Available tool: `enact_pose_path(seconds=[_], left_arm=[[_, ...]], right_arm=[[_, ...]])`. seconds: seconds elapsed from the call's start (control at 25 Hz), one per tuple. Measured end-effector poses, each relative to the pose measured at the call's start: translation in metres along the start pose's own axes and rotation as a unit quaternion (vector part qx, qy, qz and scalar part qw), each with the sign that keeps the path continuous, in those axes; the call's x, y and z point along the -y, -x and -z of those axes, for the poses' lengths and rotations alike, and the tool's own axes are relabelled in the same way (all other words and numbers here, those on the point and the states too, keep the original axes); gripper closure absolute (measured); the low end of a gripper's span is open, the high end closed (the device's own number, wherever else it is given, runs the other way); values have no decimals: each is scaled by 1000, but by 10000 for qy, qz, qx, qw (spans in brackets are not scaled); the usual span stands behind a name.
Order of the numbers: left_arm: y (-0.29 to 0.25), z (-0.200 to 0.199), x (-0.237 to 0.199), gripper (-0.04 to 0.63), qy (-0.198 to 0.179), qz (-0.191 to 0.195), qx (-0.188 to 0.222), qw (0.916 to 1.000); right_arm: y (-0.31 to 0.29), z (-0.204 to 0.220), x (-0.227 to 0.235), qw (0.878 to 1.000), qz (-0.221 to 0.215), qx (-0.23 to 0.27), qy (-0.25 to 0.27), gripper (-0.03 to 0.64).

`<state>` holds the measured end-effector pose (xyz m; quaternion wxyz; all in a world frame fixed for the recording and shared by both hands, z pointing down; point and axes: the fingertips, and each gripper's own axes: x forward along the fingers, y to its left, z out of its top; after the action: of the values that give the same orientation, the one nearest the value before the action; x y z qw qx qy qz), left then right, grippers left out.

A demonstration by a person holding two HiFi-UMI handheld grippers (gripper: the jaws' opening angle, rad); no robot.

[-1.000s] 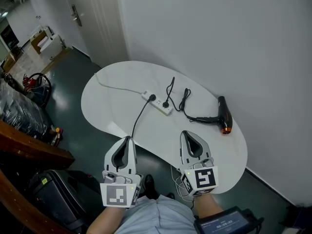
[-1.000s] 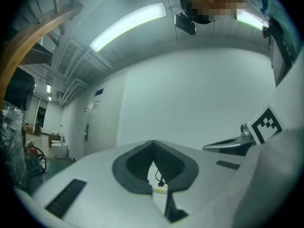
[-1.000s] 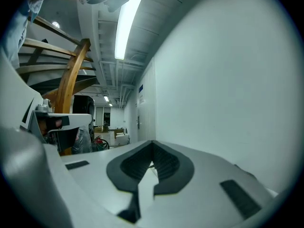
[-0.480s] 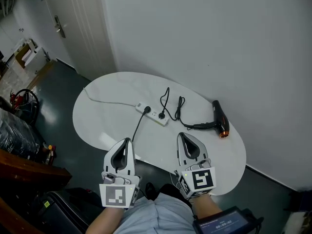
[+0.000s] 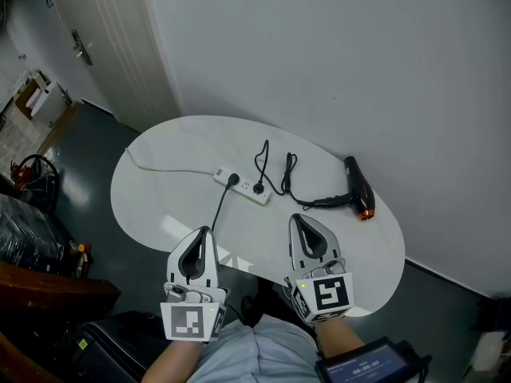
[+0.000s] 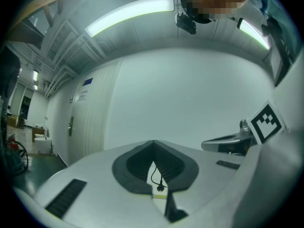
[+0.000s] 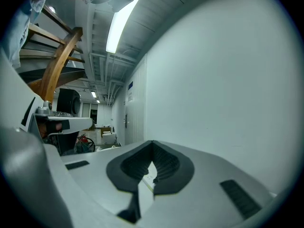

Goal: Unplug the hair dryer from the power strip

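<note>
A white power strip [image 5: 242, 186] lies mid-table on the white oval table [image 5: 152, 206]. Two black plugs sit in it. The right plug [image 5: 259, 187] has a looping cord that runs to the black hair dryer [image 5: 358, 187], which lies near the wall with its orange nozzle toward me. The left plug [image 5: 233, 179] has a cable that drops over the table's near edge. My left gripper [image 5: 204, 231] hovers at the near edge, shut and empty. My right gripper [image 5: 297, 216] is shut and empty over the table's near part. A plug [image 6: 160, 187] shows ahead between the left gripper [image 6: 153, 144] jaws.
A thin white cable [image 5: 168, 169] leads from the strip to the table's left rim. The white wall runs close behind the table and a door [image 5: 88, 46] stands at the far left. Dark bags [image 5: 32, 238] sit on the floor at left.
The head view has swung, so the table, strip and dryer sit further left and lower in it. Both grippers stay shut and empty; the left one has drifted a little left.
</note>
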<state>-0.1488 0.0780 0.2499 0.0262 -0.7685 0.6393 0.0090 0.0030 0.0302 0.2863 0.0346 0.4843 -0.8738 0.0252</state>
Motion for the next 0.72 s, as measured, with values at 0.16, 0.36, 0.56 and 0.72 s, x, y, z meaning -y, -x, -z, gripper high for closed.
enact_pose_path(seconds=[0.16,0.36,0.56,0.72], left_arm=[[-16,3,2,598,42,6,-85,10000],[-39,10,4,598,270,-53,-272,9993],[-69,10,6,598,225,-51,-339,9992],[-92,3,7,598,-6,-9,-253,9997]], right_arm=[[-11,3,9,10000,-21,-29,-72,621],[-28,7,19,9998,-84,-84,-139,620],[-50,8,29,9996,-229,-79,-131,620],[-65,3,39,9993,-325,-51,-175,620]])
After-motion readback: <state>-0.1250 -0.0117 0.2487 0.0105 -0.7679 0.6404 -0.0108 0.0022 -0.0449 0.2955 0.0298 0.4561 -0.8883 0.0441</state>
